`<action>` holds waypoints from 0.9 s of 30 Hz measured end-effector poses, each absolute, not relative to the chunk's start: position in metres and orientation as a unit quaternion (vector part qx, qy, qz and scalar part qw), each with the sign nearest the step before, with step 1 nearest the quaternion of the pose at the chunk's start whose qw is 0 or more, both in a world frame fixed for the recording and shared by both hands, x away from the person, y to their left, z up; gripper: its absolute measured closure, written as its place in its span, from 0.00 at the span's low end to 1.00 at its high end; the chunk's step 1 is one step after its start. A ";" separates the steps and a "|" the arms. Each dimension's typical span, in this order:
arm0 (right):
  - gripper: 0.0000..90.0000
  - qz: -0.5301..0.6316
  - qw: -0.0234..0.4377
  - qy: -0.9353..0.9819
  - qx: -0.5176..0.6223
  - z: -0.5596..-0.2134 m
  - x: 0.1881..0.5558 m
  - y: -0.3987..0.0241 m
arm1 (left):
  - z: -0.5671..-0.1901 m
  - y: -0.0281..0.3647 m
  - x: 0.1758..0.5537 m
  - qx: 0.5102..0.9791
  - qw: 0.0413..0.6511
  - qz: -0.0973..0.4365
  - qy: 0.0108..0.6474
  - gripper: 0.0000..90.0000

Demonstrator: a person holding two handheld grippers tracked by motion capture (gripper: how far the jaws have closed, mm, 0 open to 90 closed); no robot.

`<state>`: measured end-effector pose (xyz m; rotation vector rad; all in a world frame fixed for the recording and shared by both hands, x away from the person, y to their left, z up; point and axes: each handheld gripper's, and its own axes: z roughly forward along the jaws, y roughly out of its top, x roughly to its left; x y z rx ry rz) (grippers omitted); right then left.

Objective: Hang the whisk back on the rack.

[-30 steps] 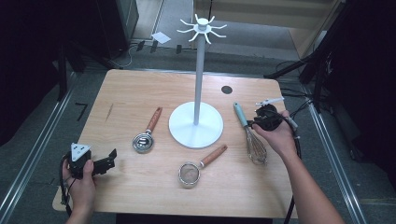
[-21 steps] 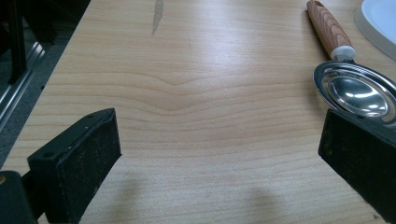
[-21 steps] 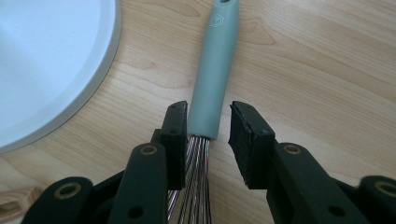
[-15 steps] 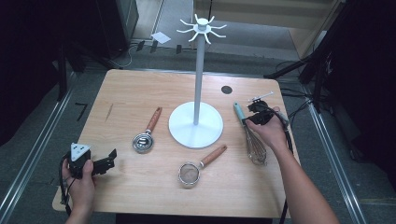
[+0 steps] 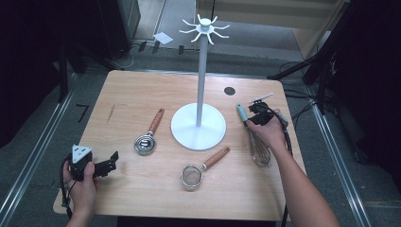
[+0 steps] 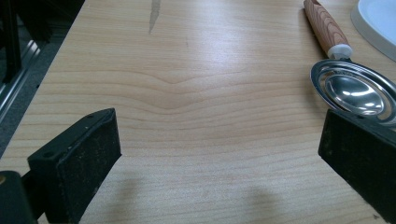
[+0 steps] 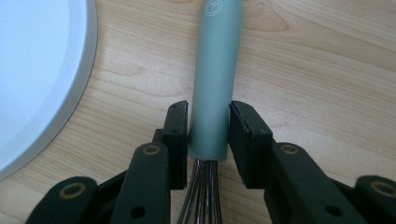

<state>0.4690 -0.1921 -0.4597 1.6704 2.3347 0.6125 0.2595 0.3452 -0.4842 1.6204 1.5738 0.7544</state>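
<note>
A whisk point(image 5: 258, 147) with a teal handle point(image 7: 217, 70) lies flat on the wooden table point(image 5: 142, 94), right of the white stand. My right gripper point(image 5: 251, 120) is down over that handle near the wires. Its jaws have just been closing, and both pads point(image 7: 179, 126) now sit flush against the handle's sides. My left gripper point(image 5: 111, 161) rests at the table's front left corner. It is open point(image 6: 219, 140), with bare wood between its pads.
A tall white stand point(image 5: 198, 126) with hooks on top rises from the middle of the table. A steel scoop with a wooden handle point(image 5: 146, 141) lies to its left, close to my left jaw point(image 6: 355, 91). A small strainer point(image 5: 193, 176) lies in front.
My right hand has moved left and down from beside the whisk onto its handle, and the jaws have narrowed around it. The left hand has stayed put.
</note>
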 end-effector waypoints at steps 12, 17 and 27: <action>0.79 0.192 0.090 0.791 0.574 -0.458 0.460 -0.198 | -0.484 0.346 0.259 0.632 0.371 0.292 0.614 0.00; 0.77 0.193 0.096 0.795 0.567 -0.455 0.457 -0.201 | -0.484 0.346 0.259 0.632 0.372 0.293 0.614 0.00; 0.69 0.165 0.087 0.804 0.565 -0.449 0.477 -0.188 | -0.484 0.346 0.259 0.633 0.371 0.291 0.614 0.00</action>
